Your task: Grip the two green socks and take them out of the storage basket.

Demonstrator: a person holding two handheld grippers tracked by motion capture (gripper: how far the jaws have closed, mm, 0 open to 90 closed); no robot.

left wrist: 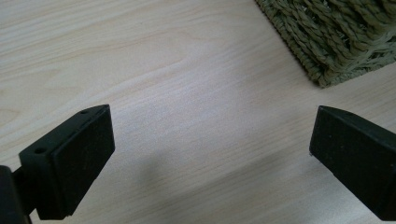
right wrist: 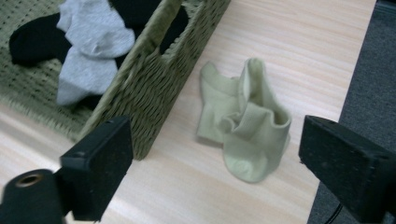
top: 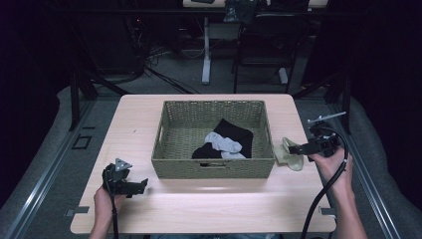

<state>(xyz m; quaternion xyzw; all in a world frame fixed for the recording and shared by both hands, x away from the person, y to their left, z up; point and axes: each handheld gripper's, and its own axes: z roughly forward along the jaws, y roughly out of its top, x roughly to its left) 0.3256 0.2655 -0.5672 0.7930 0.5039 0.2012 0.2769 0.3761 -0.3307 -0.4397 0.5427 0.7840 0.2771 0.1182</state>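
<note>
I see a pale green sock (right wrist: pixel 243 126) lying crumpled on the table (top: pixel 209 209), just beside the basket's (top: pixel 214 168) right wall, soft and folded over itself. The basket is woven, rectangular, with a handle slot; inside lie black socks (top: pixel 234 132) and a grey sock (top: pixel 224 144). The table is light wood grain. My right gripper (top: pixel 298 148) hovers at the green sock, jaws spread wide with nothing between them, hand (top: pixel 333 162) at the table's right edge. My left gripper (top: pixel 139 186) sits low near the basket's front left corner, jaws also wide apart, empty.
</note>
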